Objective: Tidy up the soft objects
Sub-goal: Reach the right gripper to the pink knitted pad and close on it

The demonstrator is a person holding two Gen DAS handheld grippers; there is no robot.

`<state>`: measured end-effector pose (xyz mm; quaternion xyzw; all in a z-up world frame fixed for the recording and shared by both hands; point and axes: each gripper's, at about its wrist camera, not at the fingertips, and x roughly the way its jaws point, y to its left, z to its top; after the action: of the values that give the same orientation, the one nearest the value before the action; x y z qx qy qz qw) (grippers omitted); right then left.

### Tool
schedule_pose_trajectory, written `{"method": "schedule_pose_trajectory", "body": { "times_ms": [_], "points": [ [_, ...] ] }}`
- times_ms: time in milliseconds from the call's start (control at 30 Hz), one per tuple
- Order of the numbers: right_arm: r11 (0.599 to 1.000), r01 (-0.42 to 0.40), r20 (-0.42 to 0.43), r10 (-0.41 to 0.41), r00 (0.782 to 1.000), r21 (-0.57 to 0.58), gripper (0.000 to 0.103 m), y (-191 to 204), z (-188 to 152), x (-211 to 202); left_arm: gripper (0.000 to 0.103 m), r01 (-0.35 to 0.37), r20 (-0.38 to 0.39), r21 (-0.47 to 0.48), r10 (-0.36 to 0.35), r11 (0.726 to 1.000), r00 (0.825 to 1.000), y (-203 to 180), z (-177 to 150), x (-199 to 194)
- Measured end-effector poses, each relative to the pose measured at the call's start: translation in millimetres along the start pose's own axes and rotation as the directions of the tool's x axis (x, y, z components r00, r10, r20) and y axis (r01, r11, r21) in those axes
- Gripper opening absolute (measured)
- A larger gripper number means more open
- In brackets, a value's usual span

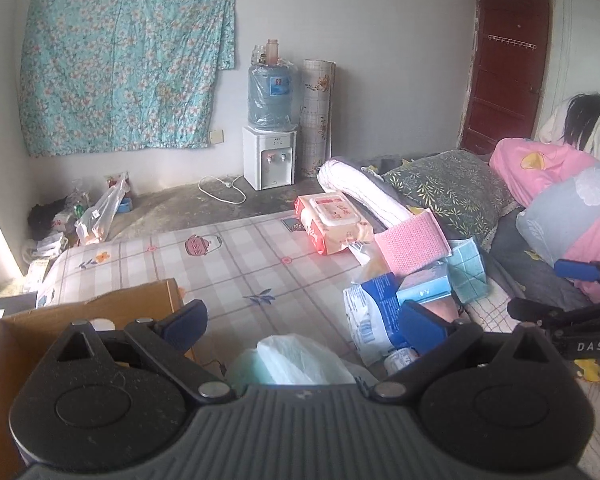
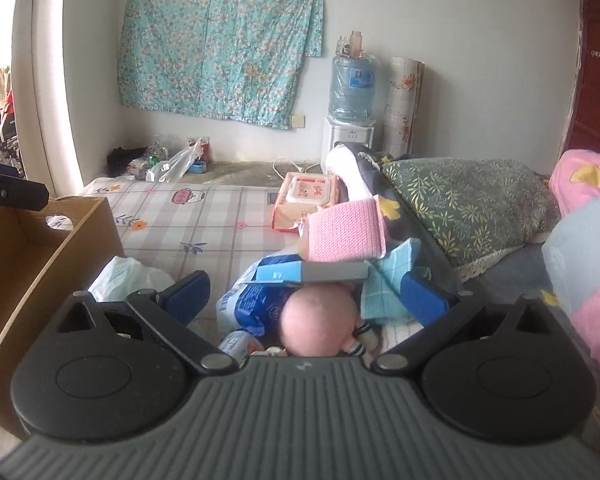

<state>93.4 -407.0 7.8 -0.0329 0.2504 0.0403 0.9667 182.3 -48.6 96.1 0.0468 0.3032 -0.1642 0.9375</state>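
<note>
Pink and round, a soft ball (image 2: 318, 320) lies at the near edge of a heap of soft things on the bed (image 2: 204, 216), at 6 o'clock of a flat blue box (image 2: 312, 271). A pink knitted cloth (image 2: 346, 232) rests on top of that box, with a teal checked cloth (image 2: 392, 280) at its 4 o'clock and a blue-printed packet (image 2: 256, 304) touching the ball at 9 o'clock. The right gripper (image 2: 306, 298) hangs low over the ball, its fingers spread wide to either side. The left gripper (image 1: 304, 326) is spread too, above a pale green plastic bag (image 1: 296, 360), with a cardboard box (image 1: 24, 332) at its 9 o'clock.
</note>
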Motion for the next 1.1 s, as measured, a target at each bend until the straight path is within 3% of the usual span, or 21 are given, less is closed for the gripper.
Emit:
{"method": "schedule_pose_trajectory", "body": {
  "times_ms": [67,200,300,567,733,1000,1100],
  "points": [
    [1.000,0.008,0.002,-0.008,1.000,-0.003,0.102,-16,20,19,0.102,0.009,-0.002,0.039,-0.009,0.999,1.000,-7,14,27],
    [1.000,-0.005,-0.018,0.005,1.000,0.025,0.102,-53,56,71,0.102,0.097,-0.067,0.077,-0.092,0.992,0.993,-20,34,94],
    [0.998,-0.004,-0.064,0.008,0.998,0.063,0.101,-80,74,121,0.102,0.219,-0.147,0.086,-0.205,0.972,0.968,-32,42,145],
    [0.971,-0.081,-0.199,0.127,0.972,0.225,0.076,-119,67,229,0.088,0.377,-0.247,0.097,-0.345,0.921,0.906,-69,53,249],
    [0.946,-0.126,-0.244,0.203,0.948,0.298,0.063,-130,55,265,0.087,0.445,-0.281,0.081,-0.408,0.892,0.869,-84,55,284],
    [0.944,-0.140,-0.272,0.225,0.936,0.299,0.038,-130,47,284,0.087,0.490,-0.325,0.015,-0.459,0.872,0.827,-100,56,324],
    [0.942,-0.138,-0.265,0.223,0.938,0.306,0.032,-130,49,284,0.087,0.484,-0.317,-0.014,-0.463,0.875,0.828,-102,57,326]
  ]
}}
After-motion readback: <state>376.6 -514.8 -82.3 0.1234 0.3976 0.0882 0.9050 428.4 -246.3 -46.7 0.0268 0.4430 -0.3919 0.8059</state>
